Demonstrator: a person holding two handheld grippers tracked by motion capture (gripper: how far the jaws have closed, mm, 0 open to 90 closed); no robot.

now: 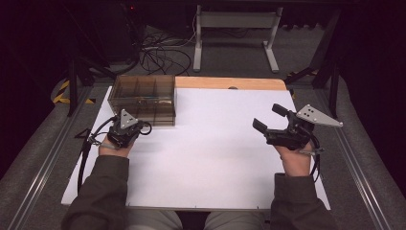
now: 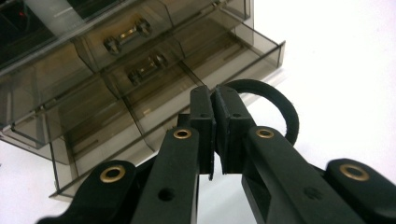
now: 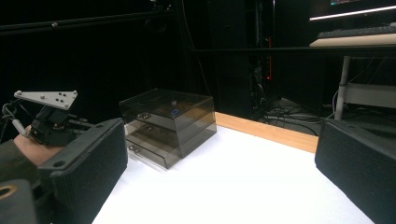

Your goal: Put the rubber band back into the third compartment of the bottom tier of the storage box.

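Left gripper (image 2: 215,100) clamps black ring (image 2: 280,105) beside drawer unit (image 1: 143,98), bottom drawer (image 2: 154,112) out. Right gripper (image 1: 270,117) wide, well apart.

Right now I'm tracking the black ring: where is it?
In the left gripper view, the black ring sits pinched in the left gripper, just before the smoky drawer box.

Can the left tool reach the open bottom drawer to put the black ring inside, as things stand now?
Probably yes. The left tool, shut on the black ring, sits just in front of the bottom drawer, which is pulled out, and nothing lies between them.
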